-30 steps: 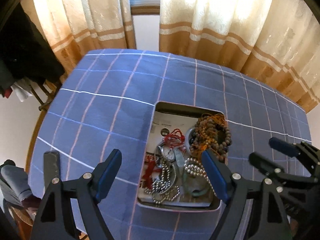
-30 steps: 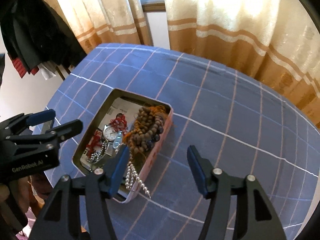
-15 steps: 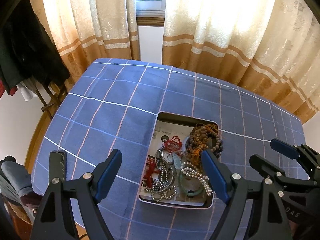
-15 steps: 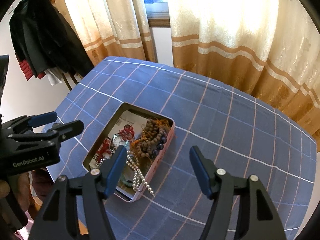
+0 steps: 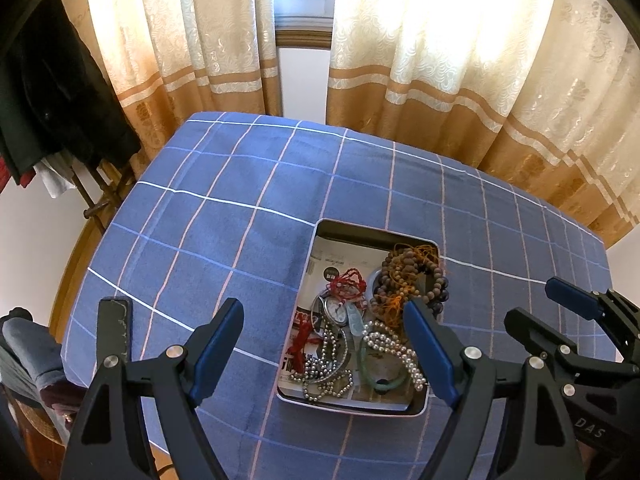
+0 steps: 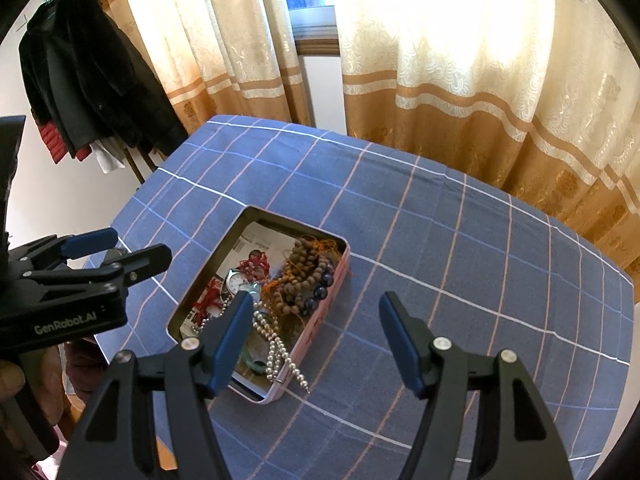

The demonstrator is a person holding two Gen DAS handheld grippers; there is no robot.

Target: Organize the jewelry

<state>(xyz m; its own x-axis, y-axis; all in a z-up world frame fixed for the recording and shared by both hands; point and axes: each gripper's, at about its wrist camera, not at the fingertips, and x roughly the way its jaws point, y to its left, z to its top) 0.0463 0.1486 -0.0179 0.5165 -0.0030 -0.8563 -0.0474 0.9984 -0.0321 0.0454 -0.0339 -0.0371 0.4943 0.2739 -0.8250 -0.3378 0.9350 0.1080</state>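
Currently both the left gripper (image 5: 326,344) and right gripper (image 6: 316,338) hover with fingers spread and empty above the tin (image 5: 418,410) of tangled jewelry (image 5: 360,320) on the checked surface (image 5: 224,232); the right's fingers just widened.

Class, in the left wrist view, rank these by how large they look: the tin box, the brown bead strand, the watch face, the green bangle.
1. Tin box, largest.
2. Brown bead strand.
3. Green bangle.
4. Watch face, smallest.
The bangle is partly covered by pearls, so its rank above the watch is less certain.

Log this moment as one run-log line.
left tongs: open, empty | right tongs: open, empty | jewelry tin: on checked cloth | pearl strand: over rim
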